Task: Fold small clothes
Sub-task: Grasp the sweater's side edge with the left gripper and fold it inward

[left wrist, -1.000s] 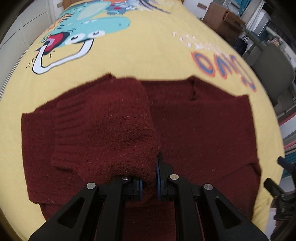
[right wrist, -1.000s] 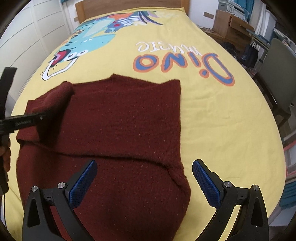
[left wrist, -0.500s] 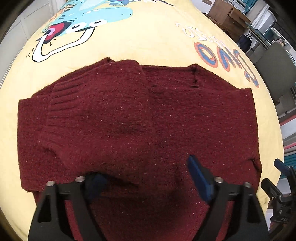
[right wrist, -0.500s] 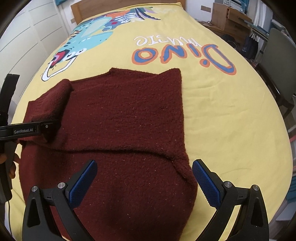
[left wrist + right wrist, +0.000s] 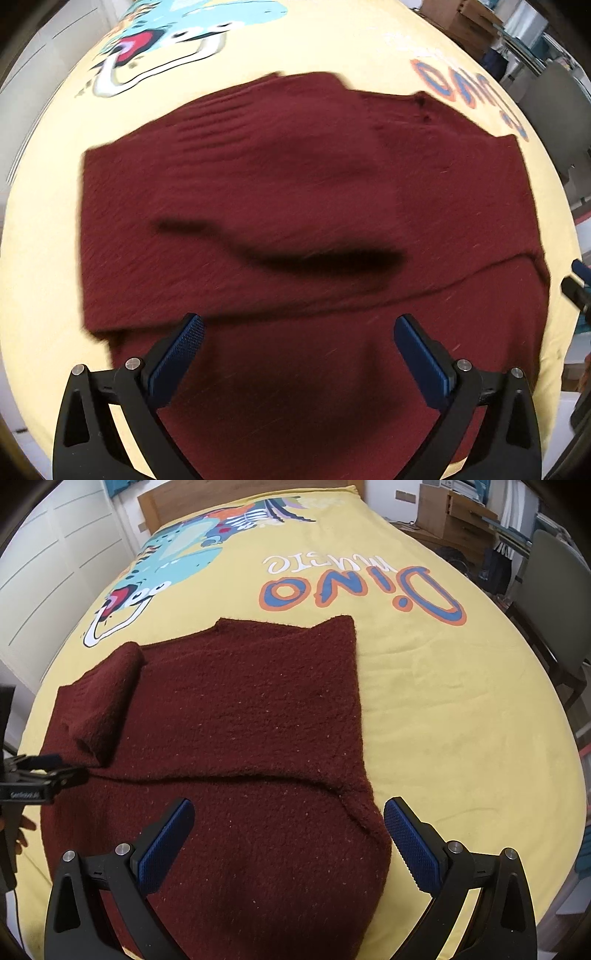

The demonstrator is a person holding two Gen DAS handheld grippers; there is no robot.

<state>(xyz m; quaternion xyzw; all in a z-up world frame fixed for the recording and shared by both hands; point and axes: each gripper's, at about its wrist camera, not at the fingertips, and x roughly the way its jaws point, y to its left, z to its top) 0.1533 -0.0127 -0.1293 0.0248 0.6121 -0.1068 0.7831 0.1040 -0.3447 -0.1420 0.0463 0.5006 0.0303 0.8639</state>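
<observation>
Left tool [image 5: 299, 345] is hanging low over the near part of the sweater [image 5: 295, 221], jaws wide apart, blue pads [image 5: 177, 354] gripping nothing; that view is motion-blurred

Right tool [image 5: 288, 830] is also sitting jaws apart and empty, hovering over the sweater's [image 5: 236, 738] near right portion

Sweater is dark maroon fuzzy knit, lying flat on the yellow dino bedspread [image 5: 443, 709]. A fold line is crossing it side to side just ahead of both tools, with the upper layer lying beyond it. Left sleeve [image 5: 99, 698] is lying folded in over the body, ribbed cuff showing in the left view

Long axis is running near to far along the bed, neckline notch at the far edge pointing toward the headboard [image 5: 236, 502]

Right edge is running straight, with wide bare bedspread to its right and beyond. Left edge is sitting nearer the bed's side. Chair [image 5: 554, 602] and wooden furniture [image 5: 454, 513] are standing off the right side, well apart from the sweater
</observation>
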